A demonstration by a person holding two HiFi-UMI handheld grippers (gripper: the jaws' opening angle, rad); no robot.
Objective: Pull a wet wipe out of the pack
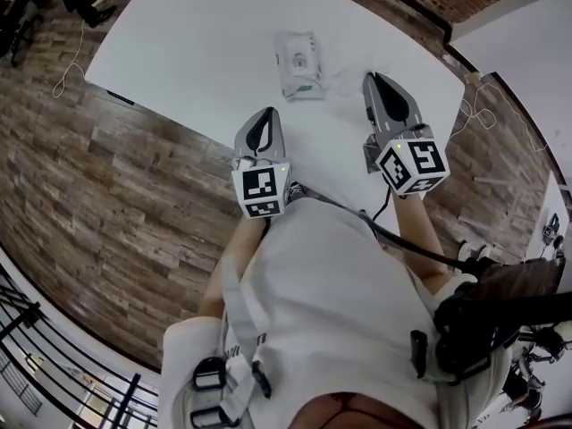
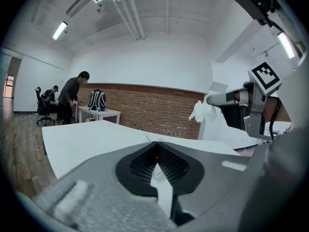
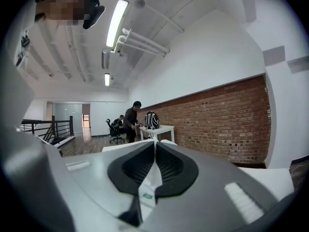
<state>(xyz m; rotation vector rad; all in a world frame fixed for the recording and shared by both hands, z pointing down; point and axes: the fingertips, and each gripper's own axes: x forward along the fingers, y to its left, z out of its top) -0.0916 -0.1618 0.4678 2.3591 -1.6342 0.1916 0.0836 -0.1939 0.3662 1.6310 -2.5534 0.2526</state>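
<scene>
White table (image 1: 179, 52) over wood flooring carries the wet wipe pack (image 1: 299, 63), lying flat just beyond the 2 grippers. The right gripper (image 1: 374, 80) hangs beside the pack, its jaws pinching a crumpled wet wipe (image 2: 200, 111) in the air. The left gripper (image 1: 265, 116) hovers near the table's edge, jaws pressed together on nothing.

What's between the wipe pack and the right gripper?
The wet wipe, pinched in the right gripper: clear in the left gripper view, faint in the head view beside the pack.
</scene>
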